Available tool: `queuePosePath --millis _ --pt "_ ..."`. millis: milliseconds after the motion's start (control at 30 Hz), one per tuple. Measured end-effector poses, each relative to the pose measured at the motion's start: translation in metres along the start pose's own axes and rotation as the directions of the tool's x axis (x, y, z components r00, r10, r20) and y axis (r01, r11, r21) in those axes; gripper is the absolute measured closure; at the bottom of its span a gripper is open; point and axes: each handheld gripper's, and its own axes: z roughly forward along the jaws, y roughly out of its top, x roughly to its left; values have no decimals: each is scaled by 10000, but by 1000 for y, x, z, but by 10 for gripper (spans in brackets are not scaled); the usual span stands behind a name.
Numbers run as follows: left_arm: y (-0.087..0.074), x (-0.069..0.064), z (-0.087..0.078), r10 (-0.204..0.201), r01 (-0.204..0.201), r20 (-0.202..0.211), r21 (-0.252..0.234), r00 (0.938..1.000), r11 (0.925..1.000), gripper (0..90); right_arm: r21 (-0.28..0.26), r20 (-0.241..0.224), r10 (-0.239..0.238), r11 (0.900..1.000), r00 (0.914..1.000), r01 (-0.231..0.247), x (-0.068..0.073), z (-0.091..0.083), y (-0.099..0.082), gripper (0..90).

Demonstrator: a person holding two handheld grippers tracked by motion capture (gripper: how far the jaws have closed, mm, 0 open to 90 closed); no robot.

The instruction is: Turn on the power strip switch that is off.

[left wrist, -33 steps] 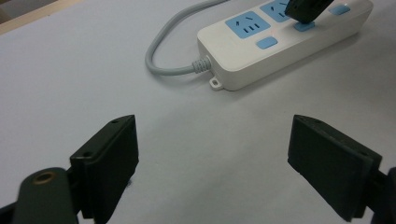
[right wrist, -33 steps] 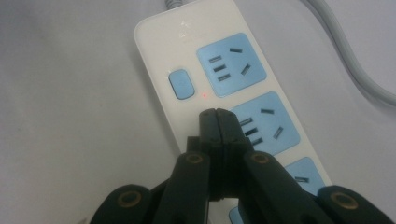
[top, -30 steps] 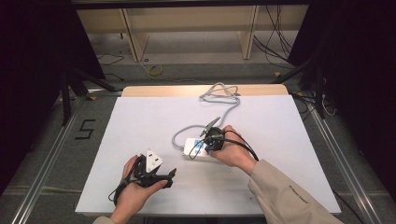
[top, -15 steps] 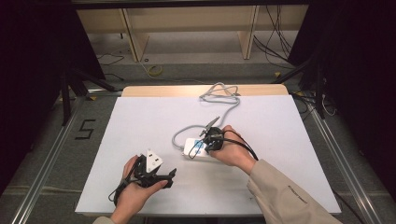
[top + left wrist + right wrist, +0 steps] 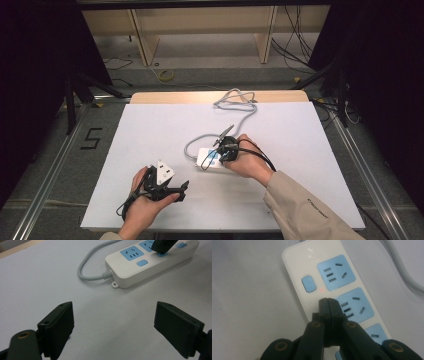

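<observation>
A white power strip [image 5: 206, 160] with blue sockets lies on the white table, its grey cable [image 5: 239, 109] running to the far edge. My right gripper [image 5: 225, 149] is shut and points down onto the strip. In the right gripper view its closed tips [image 5: 328, 301] rest on the strip [image 5: 294, 262] beside the second socket, just below a blue switch [image 5: 308, 284] and a small red light [image 5: 321, 290]. In the left gripper view those black tips [image 5: 162, 247] touch a blue button. My left gripper [image 5: 181, 190] lies at the front left, open [image 5: 113, 312], with nothing between its jaws.
The white sheet [image 5: 150, 125] covers the table, with a strip of wood [image 5: 170, 97] at the far edge. The grey cable [image 5: 87, 268] loops beside the strip's near end. Dark frames and rails stand on both sides of the table.
</observation>
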Motion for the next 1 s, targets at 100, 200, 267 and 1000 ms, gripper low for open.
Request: queuePosePath --millis 100,200,267,1000 --pt "0 0 0 -56 56 -15 -35 10000 10000 158 24 -2 -41 10000 10000 41 0 0 0 900" --pt "0 0 0 -47 47 -15 -26 10000 10000 158 50 35 -56 10000 10000 56 1 1 0 900" --pt "0 0 0 -43 43 -14 -24 10000 10000 158 34 33 -38 10000 10000 38 1 1 0 900" --pt "0 0 0 -10 10 33 22 10000 10000 158 -252 -186 266 9993 9995 -271 -2 0 -4 900"
